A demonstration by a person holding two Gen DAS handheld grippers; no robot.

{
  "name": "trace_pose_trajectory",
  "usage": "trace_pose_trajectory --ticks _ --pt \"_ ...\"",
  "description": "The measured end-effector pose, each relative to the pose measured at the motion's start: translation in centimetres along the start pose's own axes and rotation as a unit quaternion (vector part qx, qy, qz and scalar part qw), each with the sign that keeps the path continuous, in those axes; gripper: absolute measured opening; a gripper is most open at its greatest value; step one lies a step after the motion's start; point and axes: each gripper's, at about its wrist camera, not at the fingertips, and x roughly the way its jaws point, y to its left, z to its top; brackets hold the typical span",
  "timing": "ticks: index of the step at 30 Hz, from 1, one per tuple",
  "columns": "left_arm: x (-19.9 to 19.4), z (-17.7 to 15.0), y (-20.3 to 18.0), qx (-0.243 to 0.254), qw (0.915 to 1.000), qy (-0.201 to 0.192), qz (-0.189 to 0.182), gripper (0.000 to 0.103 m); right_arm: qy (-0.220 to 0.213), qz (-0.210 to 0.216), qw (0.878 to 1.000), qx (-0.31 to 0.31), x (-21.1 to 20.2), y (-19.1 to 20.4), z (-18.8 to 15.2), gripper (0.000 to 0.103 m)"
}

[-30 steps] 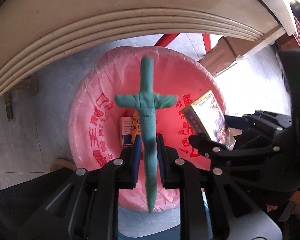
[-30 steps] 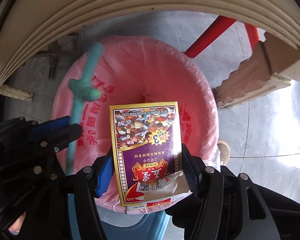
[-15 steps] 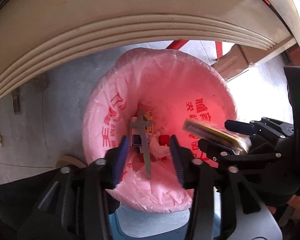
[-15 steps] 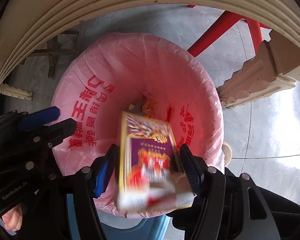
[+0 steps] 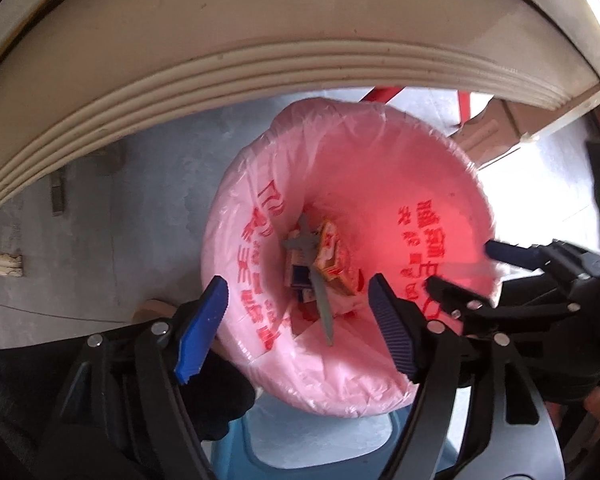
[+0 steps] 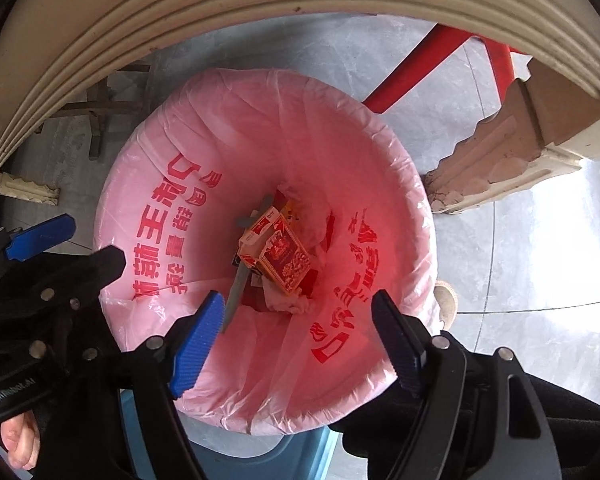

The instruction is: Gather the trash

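The bin, lined with a pink bag (image 6: 172,184), stands on the floor below the table edge (image 6: 220,12), where both grippers can point straight down into it. The card box (image 6: 278,256) and the sword-shaped piece (image 5: 314,276) lie at the bottom among other litter. The left gripper (image 5: 296,320) and right gripper (image 6: 300,340) hang above the rim, jaws opening, nothing between them.

One pink-lined bin (image 6: 260,128), one green cross-shaped stick (image 5: 320,296), one card box (image 6: 284,256), two grippers.
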Motion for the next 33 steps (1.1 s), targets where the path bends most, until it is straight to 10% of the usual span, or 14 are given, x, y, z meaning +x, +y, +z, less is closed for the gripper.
trace_pose_trajectory --ticks 14,33 --pt "-12.7 -1.1 -1.4 -0.026 0.9901 -0.128 0.052 0.072 -0.141 -0.034 0.989 -0.013 -12.9 2.0 -3.2 0.078" --pt "-34.3 -3.8 -7.0 -0.046 0.9416 -0.326 0.071 0.084 -0.421 -0.121 0.899 -0.001 -38.3 2.2 -9.9 0.096"
